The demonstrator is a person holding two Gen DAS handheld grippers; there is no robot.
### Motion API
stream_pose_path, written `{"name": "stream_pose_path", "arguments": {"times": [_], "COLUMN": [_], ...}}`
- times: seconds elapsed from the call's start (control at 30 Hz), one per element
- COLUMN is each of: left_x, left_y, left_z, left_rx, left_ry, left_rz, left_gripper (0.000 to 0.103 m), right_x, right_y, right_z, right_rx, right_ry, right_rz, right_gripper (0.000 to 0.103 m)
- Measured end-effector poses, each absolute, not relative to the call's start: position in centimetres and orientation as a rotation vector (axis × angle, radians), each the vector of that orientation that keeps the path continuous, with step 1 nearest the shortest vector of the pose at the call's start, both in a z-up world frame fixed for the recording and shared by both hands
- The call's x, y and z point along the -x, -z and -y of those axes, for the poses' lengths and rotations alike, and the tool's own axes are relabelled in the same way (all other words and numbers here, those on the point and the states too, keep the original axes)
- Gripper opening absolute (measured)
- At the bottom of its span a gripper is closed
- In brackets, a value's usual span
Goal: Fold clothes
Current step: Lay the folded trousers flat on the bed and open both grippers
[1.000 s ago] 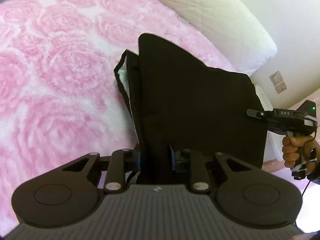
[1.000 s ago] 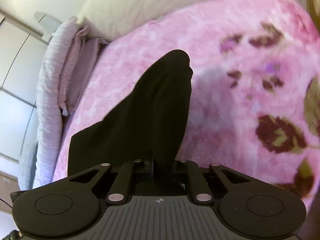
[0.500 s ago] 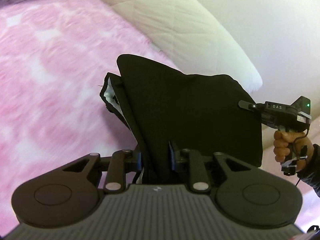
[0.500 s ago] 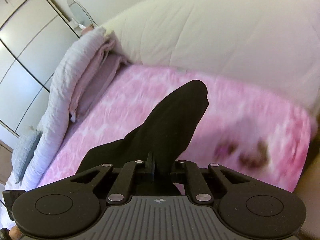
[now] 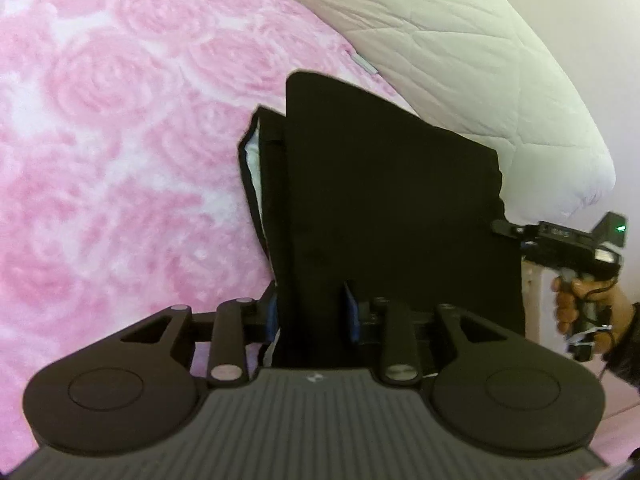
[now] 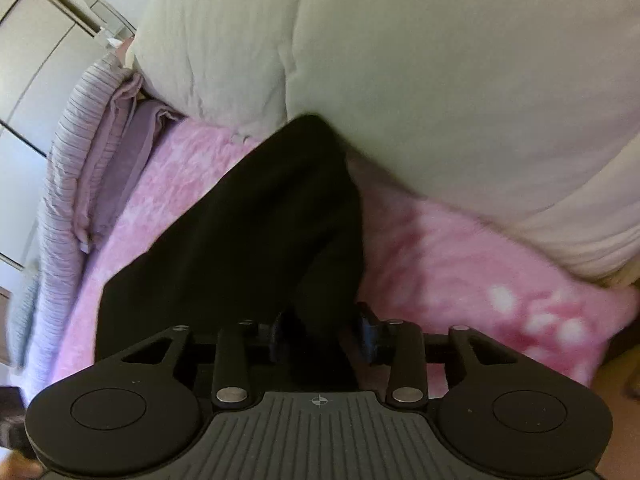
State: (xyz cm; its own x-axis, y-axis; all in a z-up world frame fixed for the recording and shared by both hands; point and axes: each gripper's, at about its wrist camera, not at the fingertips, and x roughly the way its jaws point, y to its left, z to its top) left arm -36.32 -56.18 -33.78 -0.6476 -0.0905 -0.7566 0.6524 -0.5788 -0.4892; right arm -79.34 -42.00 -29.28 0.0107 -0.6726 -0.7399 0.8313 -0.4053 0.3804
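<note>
Your left gripper (image 5: 310, 312) is clamped on one end of a black garment (image 5: 392, 208), the cloth bunched between its fingers and rising straight ahead of them. Your right gripper (image 6: 320, 332) pinches the opposite end, its jaws closed on the fabric as well; in the left wrist view it shows off to the right, level with the cloth's far edge. The garment hangs stretched between the two, lifted above the pink rose-patterned blanket (image 5: 120, 140), with a cream quilt (image 6: 400, 80) banked beyond it. A white lining shows along the doubled edge left of your left gripper. The held edge runs from one gripper to the other, so neither hand is nearer: both already have it. Whether the cloth is going down for another fold or coming up from one, these views cannot settle.
</note>
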Motion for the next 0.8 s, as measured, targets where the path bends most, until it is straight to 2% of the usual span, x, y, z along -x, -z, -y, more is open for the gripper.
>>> {"name": "stream_pose_path", "arguments": {"times": [0.07, 0.13, 0.2, 0.3, 0.43, 0.5, 0.57, 0.67, 0.8], "left_x": [36.4, 36.9, 37.6, 40.5, 45.0, 46.0, 46.6, 46.1, 44.2], "left_y": [31.8, 29.9, 28.2, 28.8, 32.4, 34.4, 35.8, 35.0, 32.0], "left_z": [56.6, 57.3, 58.2, 60.4, 63.0, 63.6, 64.2, 64.6, 61.1], "left_rx": [-0.959, -0.923, -0.885, -0.882, -0.943, -0.993, -1.018, -1.015, -1.022], "left_ry": [2.27, 2.305, 2.341, 2.387, 2.427, 2.405, 2.386, 2.365, 2.422], "left_rz": [-1.009, -0.947, -0.902, -0.86, -0.792, -0.771, -0.762, -0.829, -0.698], "left_gripper": [0.024, 0.024, 0.024, 0.024, 0.023, 0.008, 0.003, 0.002, 0.006], "right_x": [80.8, 78.9, 78.1, 77.3, 77.4, 77.5, 77.7, 77.9, 75.9], "right_y": [30.4, 27.9, 26.6, 26.1, 28.8, 29.7, 30.7, 32.1, 30.1], "right_z": [42.1, 41.3, 41.9, 44.5, 48.2, 49.0, 49.8, 51.0, 48.3], "right_rx": [-1.106, -0.94, -0.864, -0.804, -0.759, -0.777, -0.795, -0.822, -0.811], "right_ry": [1.667, 1.711, 1.68, 1.62, 1.604, 1.597, 1.59, 1.578, 1.573], "right_rz": [-0.226, -0.312, -0.312, -0.313, -0.381, -0.41, -0.439, -0.483, -0.448], "right_gripper": [0.039, 0.039, 0.039, 0.039, 0.039, 0.039, 0.038, 0.039, 0.039]}}
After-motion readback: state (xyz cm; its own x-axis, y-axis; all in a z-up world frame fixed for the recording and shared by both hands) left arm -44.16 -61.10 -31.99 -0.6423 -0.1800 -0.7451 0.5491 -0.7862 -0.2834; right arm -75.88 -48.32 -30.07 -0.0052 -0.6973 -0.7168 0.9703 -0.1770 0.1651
